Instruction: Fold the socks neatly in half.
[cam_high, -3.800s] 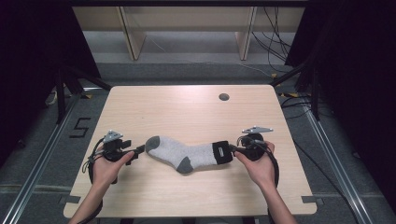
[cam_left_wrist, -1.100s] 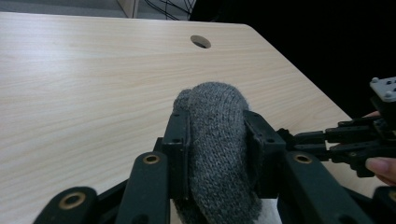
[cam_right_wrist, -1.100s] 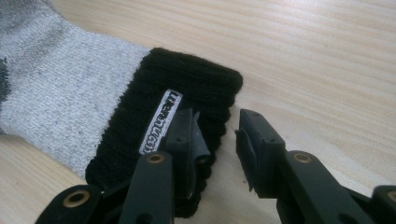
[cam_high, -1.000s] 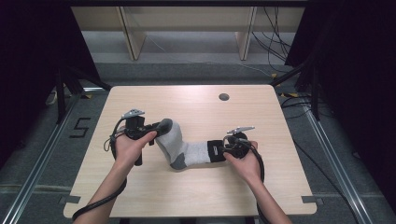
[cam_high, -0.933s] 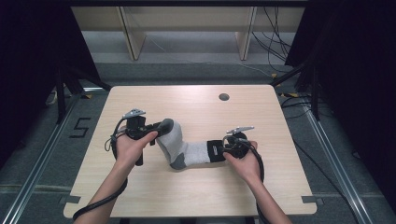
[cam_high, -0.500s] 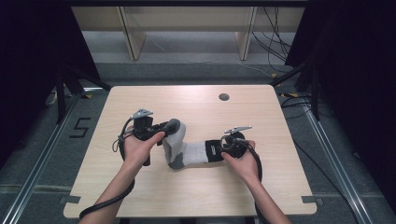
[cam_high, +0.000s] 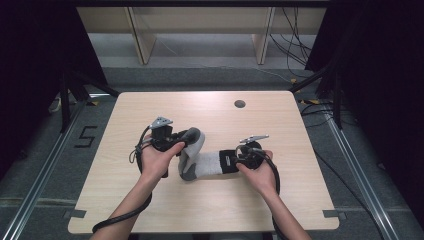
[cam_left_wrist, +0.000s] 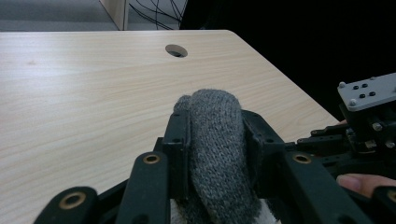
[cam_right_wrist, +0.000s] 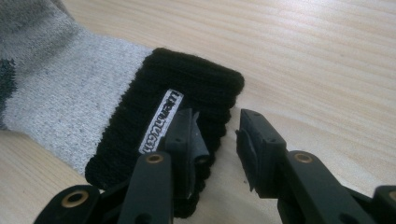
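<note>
Left hand-held gripper (cam_left_wrist: 212, 140): jaws clamped on the dark grey toe of the sock (cam_high: 200, 159), knit bulging up between the pads (cam_left_wrist: 180, 140). Compared with a second ago, it has carried the toe further toward the right hand-held gripper (cam_right_wrist: 217, 135); the foot part now stands up in a hump over the leg part instead of lying flat as it did nearly four seconds back.

Right hand-held gripper: position unchanged. Its jaws sit at a middling gap at the edge of the black cuff (cam_right_wrist: 187, 93); one jaw lies on the cuff by the white label, the other beside it on the bare wood. Cannot tell whether the cuff is pinched or merely pressed down.

Sock lies near the middle of the counter (cam_high: 150, 215), cuff end flat, toe end lifted.

Judgement: the fold is roughly half made; toe has yet to reach the cuff.
</note>
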